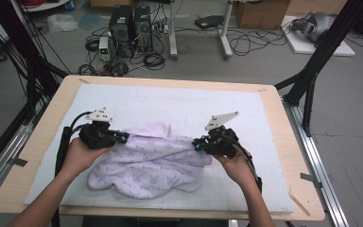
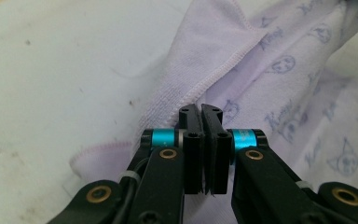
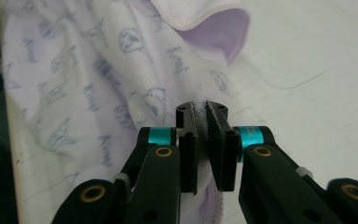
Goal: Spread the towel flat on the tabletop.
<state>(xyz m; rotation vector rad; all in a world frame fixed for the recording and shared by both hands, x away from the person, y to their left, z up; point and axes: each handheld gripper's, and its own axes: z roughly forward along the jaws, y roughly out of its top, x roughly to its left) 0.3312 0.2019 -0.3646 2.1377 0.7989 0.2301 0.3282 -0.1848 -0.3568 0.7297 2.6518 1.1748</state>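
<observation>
A pale lilac towel (image 1: 146, 165) printed with small blue figures lies crumpled on the white mat (image 1: 137, 101). My left gripper (image 1: 124, 137) grips its left edge; in the left gripper view the jaws are pressed together on the hemmed edge of the towel (image 2: 223, 70), with my left gripper (image 2: 204, 109) pointing along the cloth. My right gripper (image 1: 196, 143) holds the right edge. In the right gripper view a fold of the towel (image 3: 98, 74) runs down between the closed jaws of my right gripper (image 3: 202, 109). The cloth hangs stretched between both hands.
The mat covers a light wooden table (image 1: 283, 123). Black frame posts (image 1: 321, 52) stand at the right and left. On the floor beyond the table stand computer towers (image 1: 132, 26), tangled cables and cardboard boxes (image 1: 262, 13).
</observation>
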